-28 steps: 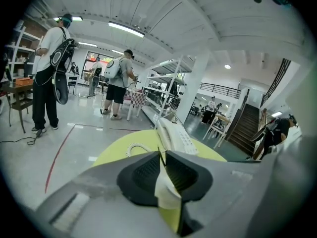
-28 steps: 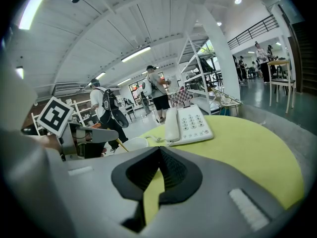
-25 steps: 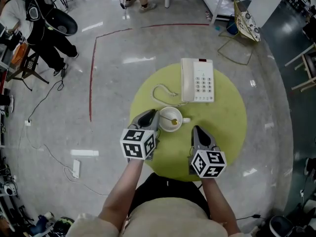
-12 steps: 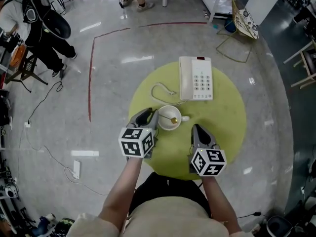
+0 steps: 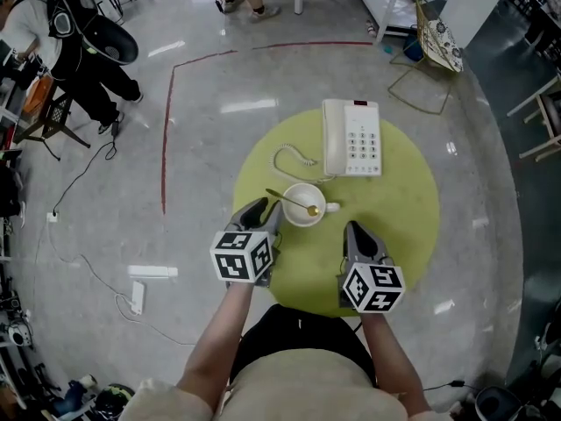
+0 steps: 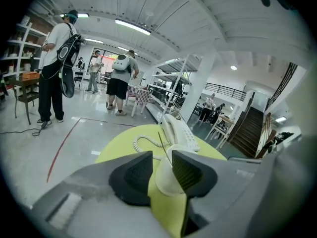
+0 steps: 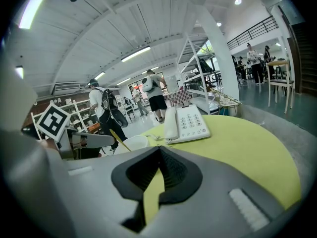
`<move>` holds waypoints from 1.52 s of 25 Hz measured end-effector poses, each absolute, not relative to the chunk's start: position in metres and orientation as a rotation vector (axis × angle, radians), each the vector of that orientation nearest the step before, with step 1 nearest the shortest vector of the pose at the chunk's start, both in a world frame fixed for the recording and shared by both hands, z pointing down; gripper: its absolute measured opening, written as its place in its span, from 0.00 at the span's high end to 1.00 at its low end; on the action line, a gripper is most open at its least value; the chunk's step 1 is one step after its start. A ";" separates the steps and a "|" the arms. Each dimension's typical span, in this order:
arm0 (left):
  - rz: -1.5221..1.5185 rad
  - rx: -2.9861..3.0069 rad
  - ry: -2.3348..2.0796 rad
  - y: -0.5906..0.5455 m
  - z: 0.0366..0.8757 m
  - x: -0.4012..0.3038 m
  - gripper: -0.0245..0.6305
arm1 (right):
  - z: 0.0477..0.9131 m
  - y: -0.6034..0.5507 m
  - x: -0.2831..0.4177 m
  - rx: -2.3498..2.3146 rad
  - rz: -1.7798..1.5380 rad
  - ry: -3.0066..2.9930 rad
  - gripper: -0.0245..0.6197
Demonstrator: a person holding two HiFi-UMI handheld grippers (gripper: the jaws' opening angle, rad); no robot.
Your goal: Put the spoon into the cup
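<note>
White cup (image 5: pixel 294 217) mid-frame on green table (image 5: pixel 394 209), spoon (image 5: pixel 284 196) inside, left gripper (image 6: pixel 162 170) jaws just opening wide, pinching nothing, right gripper (image 7: pixel 159 170) pressed together

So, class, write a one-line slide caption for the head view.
Spoon resting in the white cup on the round green table, the left gripper beside it, jaws just opened, holding nothing.

Grey left tongs (image 5: pixel 261 209) and right tongs (image 5: pixel 353 229), black ribbed pads (image 6: pixel 132 175), black-and-white marker cubes (image 5: pixel 244 256), beige top (image 5: pixel 289 388)
</note>
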State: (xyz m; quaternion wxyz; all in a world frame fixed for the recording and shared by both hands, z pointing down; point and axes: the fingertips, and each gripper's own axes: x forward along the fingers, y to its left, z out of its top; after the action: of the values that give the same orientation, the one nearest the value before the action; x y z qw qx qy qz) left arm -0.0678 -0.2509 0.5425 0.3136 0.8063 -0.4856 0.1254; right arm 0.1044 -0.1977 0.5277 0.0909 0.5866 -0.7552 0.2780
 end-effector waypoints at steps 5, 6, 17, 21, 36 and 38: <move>0.319 2.101 -1.286 -0.235 0.543 -0.074 0.78 | 0.527 -0.189 0.102 1.731 0.822 -2.252 0.96; 0.319 2.100 -1.287 -0.232 0.543 -0.075 0.78 | 0.527 -0.188 0.101 1.729 0.820 -2.254 0.96; 0.352 2.117 -1.301 -0.197 0.543 -0.080 0.79 | 0.525 -0.163 0.096 1.719 0.799 -2.264 0.96; 0.383 2.149 -1.301 -0.187 0.541 -0.077 0.81 | 0.523 -0.156 0.095 1.719 0.790 -2.266 0.96; 0.412 2.189 -1.289 -0.155 0.534 -0.082 0.86 | 0.517 -0.133 0.082 1.714 0.774 -2.282 0.96; 0.411 2.194 -1.288 -0.152 0.534 -0.082 0.88 | 0.516 -0.131 0.080 1.713 0.773 -2.285 0.96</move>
State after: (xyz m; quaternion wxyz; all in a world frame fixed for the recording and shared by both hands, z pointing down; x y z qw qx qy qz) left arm -0.0822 -0.1518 0.5336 0.2785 0.8176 -0.4802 0.1533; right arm 0.0803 -0.1307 0.5163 0.0913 0.5766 -0.7691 0.2601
